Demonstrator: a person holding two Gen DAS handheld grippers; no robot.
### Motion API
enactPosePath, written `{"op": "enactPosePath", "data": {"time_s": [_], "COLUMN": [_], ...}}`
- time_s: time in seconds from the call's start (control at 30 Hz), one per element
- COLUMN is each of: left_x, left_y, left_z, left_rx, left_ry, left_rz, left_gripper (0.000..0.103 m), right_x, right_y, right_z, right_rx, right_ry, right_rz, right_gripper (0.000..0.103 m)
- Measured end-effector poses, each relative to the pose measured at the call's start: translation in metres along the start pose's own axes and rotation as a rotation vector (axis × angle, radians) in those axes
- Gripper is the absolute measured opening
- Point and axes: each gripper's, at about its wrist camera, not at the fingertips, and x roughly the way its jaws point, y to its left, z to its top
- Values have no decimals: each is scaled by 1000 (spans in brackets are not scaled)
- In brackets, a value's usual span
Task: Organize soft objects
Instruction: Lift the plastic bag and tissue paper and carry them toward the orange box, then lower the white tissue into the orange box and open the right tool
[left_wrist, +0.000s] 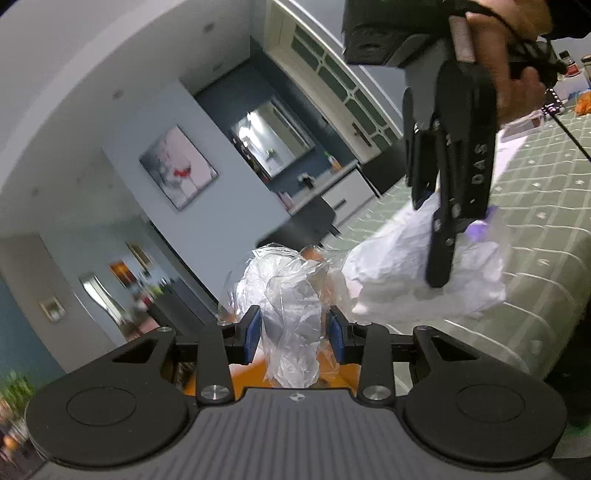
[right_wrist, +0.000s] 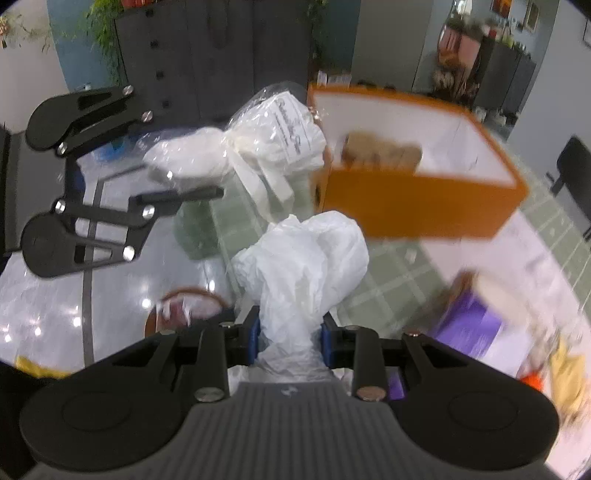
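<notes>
Left claw is clamped narrow on a clear plastic bag with white soft stuff inside; the blue pads press into the plastic from both sides. In the right wrist view the same clear bag hangs in the air from the left claw, just left of the orange box and touching or nearly touching its edge, cannot tell which.

Right claw is pinched narrow on a crumpled white bag; the bag bulges out ahead of the fingers. In the left wrist view the right claw points down, gripped by a person's hand, with the white bag dangling from it above the desk.

Orange box, open top, white inside, holds something brown and blurry. It sits tilted in view on the desk, which has a green checked cloth. Both bags are off the desk and outside the box, the white one in front of it, the clear one at its left.

Purple package lies on the desk at right, blurred. Shiny floor shows below left. A framed picture hangs on the far wall.
</notes>
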Motion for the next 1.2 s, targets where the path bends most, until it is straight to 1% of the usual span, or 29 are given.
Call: {"op": "enactPosePath", "data": {"time_s": [0.1,0.17,0.3,0.43,0.53,0.57,0.67,0.8,0.9,1.03,1.2], "left_x": [10,19,47,85,110,112,136,157,177,206,241], "left_y": [26,44,75,98,105,107,117,129,130,122,117], "left_z": [19,34,61,80,87,86,91,87,79,56,22], "left_rx": [-10,15,37,49,76,84,98,107,109,115,64], "left_ry": [-55,-98,-143,-152,-143,-139,-124,-111,-65,-6,66], "left_rz": [16,42,61,53,53,53,60,51,37,-21,-112], "left_gripper": [43,43,43,43,43,43,43,43,43,43,43], "right_x": [-10,-19,-32,-41,-44,-43,-38,-25,-5,35,83], "right_y": [-13,-23,-39,-57,-71,-76,-94,-111,-131,-152,-167], "right_z": [28,44,72,96,112,117,135,150,157,158,157], "right_rx": [6,19,35,62,89,98,126,178,253,342,362], "right_ry": [-47,-80,-126,-153,-174,-179,-187,-190,-191,-155,-84], "right_rz": [-24,-40,-91,-127,-146,-151,-170,-189,-185,-163,-171], "right_gripper": [30,30,30,30,30,30,30,31,31,31,31]}}
